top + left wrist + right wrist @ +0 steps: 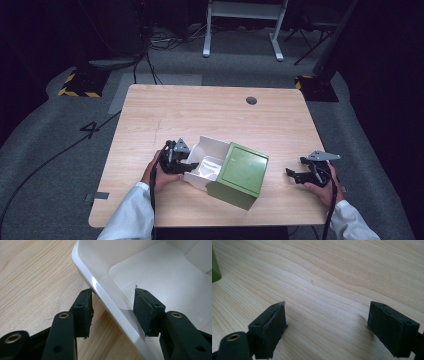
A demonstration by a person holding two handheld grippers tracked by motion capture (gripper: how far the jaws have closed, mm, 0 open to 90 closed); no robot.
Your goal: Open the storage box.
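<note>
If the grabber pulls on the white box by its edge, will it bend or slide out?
The white box looks thin-walled and glossy, so its rim would probably flex a little and might slip between the pads. It looks empty, so likely light. It sits partly inside the green box, so it may slide out, or drag that box along. The left gripper straddles the rim, jaws apart.

Right gripper [327, 325] over bare worktop [332, 272], pale wood with grain running in long wavy bands. Two black fingers [270, 327] rise from the bottom edge, set wide apart, nothing between them. Brass-ringed hole on the near-left finger base. Small dark fleck in the wood beyond the fingers. A green corner [215, 268] cuts in at the left edge, resting on the worktop.
</note>
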